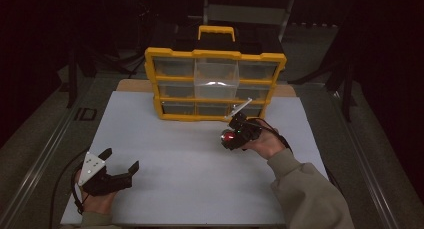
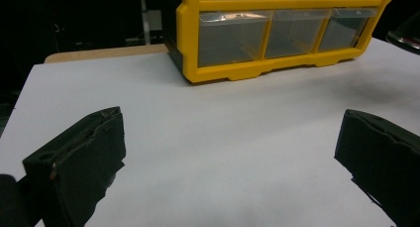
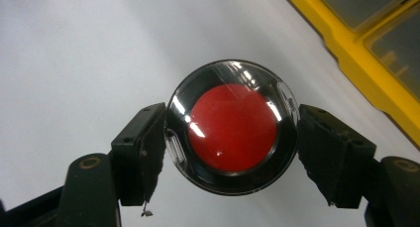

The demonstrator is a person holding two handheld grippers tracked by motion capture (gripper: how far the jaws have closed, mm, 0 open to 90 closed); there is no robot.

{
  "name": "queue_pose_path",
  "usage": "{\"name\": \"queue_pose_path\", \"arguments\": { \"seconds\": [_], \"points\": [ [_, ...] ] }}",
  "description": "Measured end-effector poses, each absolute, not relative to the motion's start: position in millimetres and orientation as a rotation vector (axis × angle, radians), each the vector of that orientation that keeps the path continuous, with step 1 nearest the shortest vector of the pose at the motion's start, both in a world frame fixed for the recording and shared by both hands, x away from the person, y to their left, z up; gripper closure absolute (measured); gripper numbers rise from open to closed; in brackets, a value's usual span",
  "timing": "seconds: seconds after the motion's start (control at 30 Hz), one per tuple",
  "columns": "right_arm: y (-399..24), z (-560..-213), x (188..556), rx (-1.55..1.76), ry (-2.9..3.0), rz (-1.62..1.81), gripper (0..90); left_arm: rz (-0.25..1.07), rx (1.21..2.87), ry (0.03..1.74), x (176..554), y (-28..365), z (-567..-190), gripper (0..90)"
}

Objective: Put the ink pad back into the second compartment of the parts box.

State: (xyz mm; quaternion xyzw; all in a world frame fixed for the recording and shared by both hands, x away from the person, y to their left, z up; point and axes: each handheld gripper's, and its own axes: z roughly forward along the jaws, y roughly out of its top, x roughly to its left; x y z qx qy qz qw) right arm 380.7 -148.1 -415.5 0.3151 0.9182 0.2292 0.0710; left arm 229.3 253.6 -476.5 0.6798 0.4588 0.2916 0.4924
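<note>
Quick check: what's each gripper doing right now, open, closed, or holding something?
Left gripper: open, jaws wide apart, nothing between them, low over the white table.
Right gripper: closed on a round red disc in a clear black-rimmed case, near the yellow drawer organizer.

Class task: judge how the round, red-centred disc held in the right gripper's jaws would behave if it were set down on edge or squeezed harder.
The round disc would probably roll on edge, since its outline is circular. Its glossy clear rim suggests hard, slippery plastic, so the right gripper, pinching only two opposite sides, might let it slip. Squeezed harder, it likely stays stiff.
</note>
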Motion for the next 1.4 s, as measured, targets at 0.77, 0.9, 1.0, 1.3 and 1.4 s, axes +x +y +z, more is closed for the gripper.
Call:
{"name": "queue_pose_path", "arguments": {
  "seconds": [0.77, 0.9, 1.0, 1.3, 1.4],
  "points": [
    [-161.9, -397.1, 389.5, 0.975, 2.738, 0.686, 29.8, 0.706, 1.650, 1.113, 229.4, 253.6, -476.5, 0.0],
    [-163.2, -394.3, 390.8, 0.986, 2.734, 0.684, 29.8, 0.706, 1.649, 1.113, 229.4, 253.6, -476.6, 0.0],
    [-164.6, -391.4, 392.1, 0.989, 2.730, 0.688, 29.8, 0.705, 1.649, 1.114, 229.4, 253.7, -476.6, 0.0],
    [-168.8, -382.7, 397.5, 0.994, 2.721, 0.678, 29.8, 0.704, 1.649, 1.114, 229.4, 253.6, -476.6, 0.0],
    [-170.9, -379.8, 398.9, 1.006, 2.715, 0.675, 29.8, 0.705, 1.649, 1.113, 229.5, 253.6, -476.6, 0.0]
  ]
}}
